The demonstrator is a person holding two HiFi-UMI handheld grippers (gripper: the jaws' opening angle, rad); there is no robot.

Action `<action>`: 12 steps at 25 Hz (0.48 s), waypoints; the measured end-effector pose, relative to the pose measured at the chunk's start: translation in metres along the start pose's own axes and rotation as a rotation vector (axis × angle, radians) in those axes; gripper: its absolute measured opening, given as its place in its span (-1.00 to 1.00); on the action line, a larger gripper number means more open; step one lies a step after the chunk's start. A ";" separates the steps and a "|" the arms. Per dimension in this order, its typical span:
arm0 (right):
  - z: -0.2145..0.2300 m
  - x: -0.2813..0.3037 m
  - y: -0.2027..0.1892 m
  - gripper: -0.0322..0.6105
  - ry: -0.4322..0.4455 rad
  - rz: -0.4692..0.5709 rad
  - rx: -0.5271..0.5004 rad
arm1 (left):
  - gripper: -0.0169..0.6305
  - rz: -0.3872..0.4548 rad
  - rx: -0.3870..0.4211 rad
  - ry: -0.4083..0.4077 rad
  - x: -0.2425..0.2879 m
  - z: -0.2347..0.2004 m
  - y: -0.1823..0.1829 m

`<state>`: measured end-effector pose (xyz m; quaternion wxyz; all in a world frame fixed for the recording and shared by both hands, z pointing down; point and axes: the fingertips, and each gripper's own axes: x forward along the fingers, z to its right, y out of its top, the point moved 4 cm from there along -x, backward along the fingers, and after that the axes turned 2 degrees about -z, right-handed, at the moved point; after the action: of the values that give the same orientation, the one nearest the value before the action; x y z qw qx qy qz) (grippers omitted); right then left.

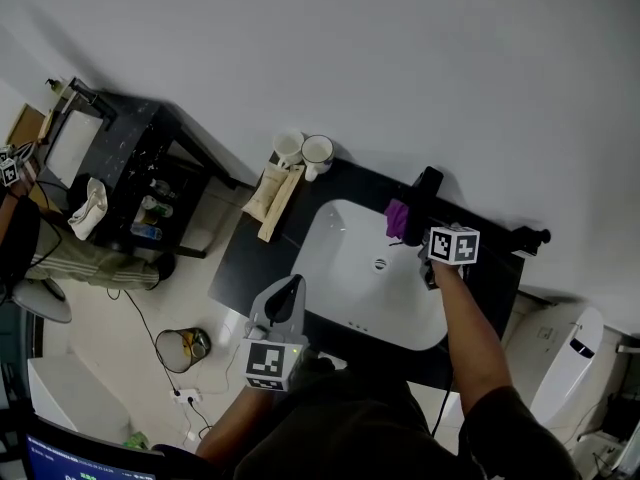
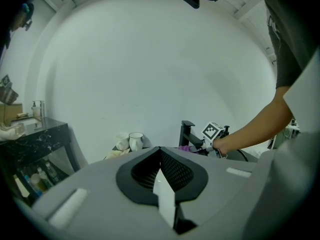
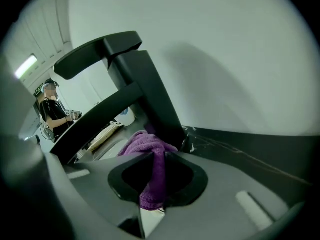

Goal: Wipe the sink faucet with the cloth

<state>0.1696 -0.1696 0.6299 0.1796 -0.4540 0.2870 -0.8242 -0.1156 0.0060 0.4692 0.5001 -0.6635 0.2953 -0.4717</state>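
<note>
The left gripper (image 1: pixel 288 293) is held nearest, above the front edge of the bench (image 1: pixel 250 258). Its fingers (image 2: pixel 176 173) are pressed together with nothing between them. The near rim of the sink (image 1: pixel 335 238) is partly covered by this gripper and by the person's body.

The right gripper (image 1: pixel 428 243) is held at the back of the sink, beside the black faucet (image 1: pixel 427 190). Its fingertips are hidden in the head view behind the marker cube and the hand. In the right gripper view the fingers (image 3: pixel 182 176) are seen clamped on the purple cloth (image 3: pixel 150 149). The cloth is bunched against the faucet's upright, below the spout. The spout's end is cut off there by the gripper's own body.

Two mugs (image 1: pixel 305 150) are set at the bench's far left corner, with a beige bundle (image 1: pixel 273 193) just beside them; what it is cannot be made out. A dark side table (image 1: pixel 130 163) stands well to the left, and a bin (image 1: pixel 182 346) is seen on the floor. A second person (image 3: pixel 50 111) is seen far off, small and unclear.
</note>
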 end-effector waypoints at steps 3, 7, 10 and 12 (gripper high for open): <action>-0.002 -0.001 0.000 -0.71 -0.001 0.035 0.021 | -0.90 0.002 -0.008 -0.008 -0.001 -0.002 0.001; -0.006 -0.007 -0.003 -0.71 -0.003 0.076 0.050 | -0.90 0.013 -0.004 -0.044 0.001 0.001 0.004; -0.012 -0.019 -0.011 -0.71 -0.018 0.092 0.026 | -0.90 0.021 -0.001 -0.070 0.007 0.001 0.005; -0.022 -0.030 -0.019 -0.71 -0.026 0.114 0.012 | -0.90 0.028 0.002 -0.092 0.012 0.001 0.007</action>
<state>0.1656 -0.1313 0.6133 0.2327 -0.4463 0.3049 -0.8085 -0.1094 -0.0057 0.4668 0.5204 -0.6797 0.2809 -0.4339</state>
